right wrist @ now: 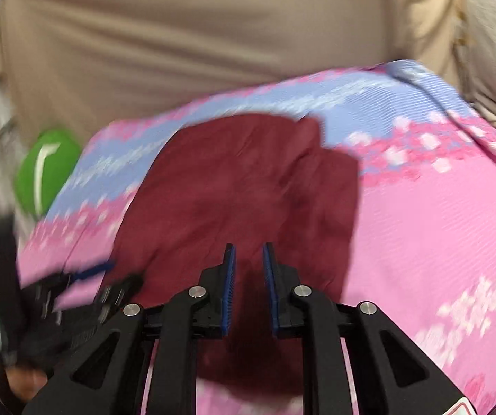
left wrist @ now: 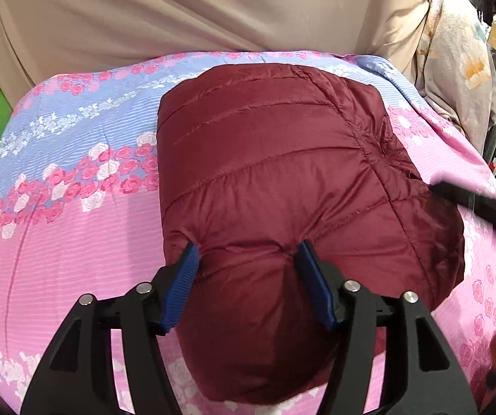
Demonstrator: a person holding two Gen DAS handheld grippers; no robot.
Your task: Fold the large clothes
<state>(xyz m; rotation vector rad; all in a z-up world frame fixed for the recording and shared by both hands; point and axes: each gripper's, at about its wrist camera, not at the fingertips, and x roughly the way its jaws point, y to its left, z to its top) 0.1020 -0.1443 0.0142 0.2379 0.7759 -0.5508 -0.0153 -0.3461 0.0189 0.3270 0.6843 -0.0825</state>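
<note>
Left gripper (left wrist: pixel 248 259): jaws spread wide, blue pads pressed into near edge of maroon puffer jacket (left wrist: pixel 282 173). Right gripper (right wrist: pixel 249 263): jaws slightly apart above jacket, gripping nothing. Jacket lies folded on pink-blue floral bedspread (left wrist: pixel 57 207).

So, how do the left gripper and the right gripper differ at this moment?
The left gripper has its blue pads wide apart, with a bulge of the dark red quilted jacket between them; the right gripper has its pads close together, with a narrow gap. The left view is sharp, while the right view is blurred. Both are black with ribbed blue pads, and both are over the jacket on the pink and blue floral sheet.
</note>
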